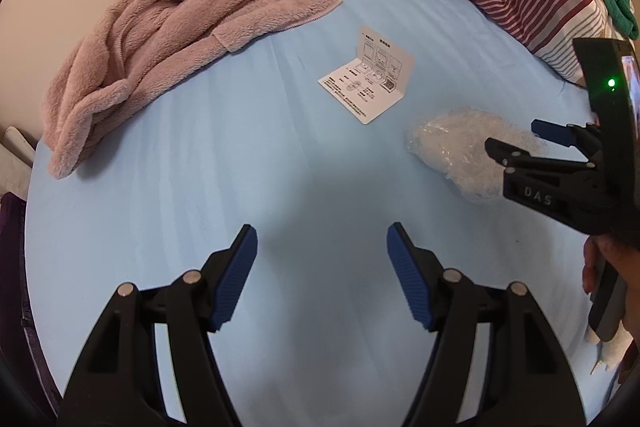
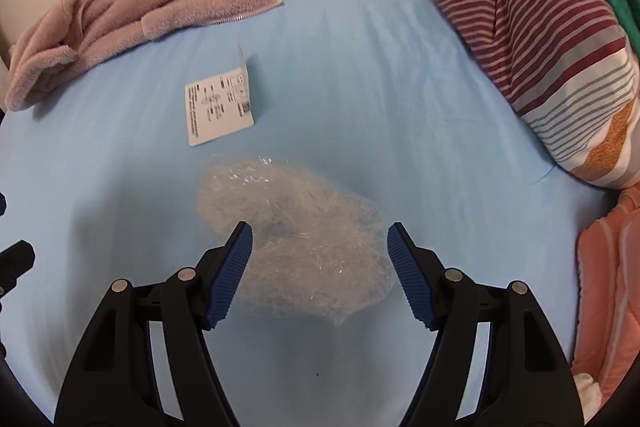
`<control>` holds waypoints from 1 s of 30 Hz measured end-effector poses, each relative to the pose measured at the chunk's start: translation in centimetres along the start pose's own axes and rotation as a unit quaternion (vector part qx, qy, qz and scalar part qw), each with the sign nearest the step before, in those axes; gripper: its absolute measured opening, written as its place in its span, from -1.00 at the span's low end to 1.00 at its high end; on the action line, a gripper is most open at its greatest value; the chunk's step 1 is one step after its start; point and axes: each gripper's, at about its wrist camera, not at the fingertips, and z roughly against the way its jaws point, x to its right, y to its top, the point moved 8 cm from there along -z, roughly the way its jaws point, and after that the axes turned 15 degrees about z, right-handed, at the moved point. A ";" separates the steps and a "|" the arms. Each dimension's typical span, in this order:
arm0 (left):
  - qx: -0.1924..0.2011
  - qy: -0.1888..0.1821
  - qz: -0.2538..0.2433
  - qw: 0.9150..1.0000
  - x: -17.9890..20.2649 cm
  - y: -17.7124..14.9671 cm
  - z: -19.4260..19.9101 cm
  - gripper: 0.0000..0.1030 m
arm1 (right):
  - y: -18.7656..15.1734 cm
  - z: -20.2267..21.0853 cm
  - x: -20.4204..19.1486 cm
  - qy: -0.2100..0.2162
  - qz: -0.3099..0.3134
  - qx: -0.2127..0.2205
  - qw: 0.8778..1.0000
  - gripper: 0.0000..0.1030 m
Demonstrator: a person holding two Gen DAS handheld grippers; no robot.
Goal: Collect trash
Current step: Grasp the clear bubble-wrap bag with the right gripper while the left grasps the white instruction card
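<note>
Bed with light-blue sheet (image 2: pixel 360 75): crumpled clear plastic wrap (image 2: pixel 296 247), light, soft, slippery; pinch its bunched middle. Right gripper (image 2: pixel 320 267) and left gripper (image 1: pixel 322 267) fingers apart, empty.

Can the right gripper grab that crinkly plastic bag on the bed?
Probably yes. The right gripper is open, and the crinkly plastic bag lies right ahead between its fingers on the blue sheet. Nothing covers the bag; the folded leaflet lies apart from it.

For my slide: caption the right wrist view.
Open right gripper above clear plastic bag on blue sheet.
</note>
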 end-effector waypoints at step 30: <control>0.048 -0.019 0.003 0.999 10.8 10.9 -10.2 0.32 | 2.2 -0.2 9.0 -0.025 -0.060 0.047 0.997 -0.83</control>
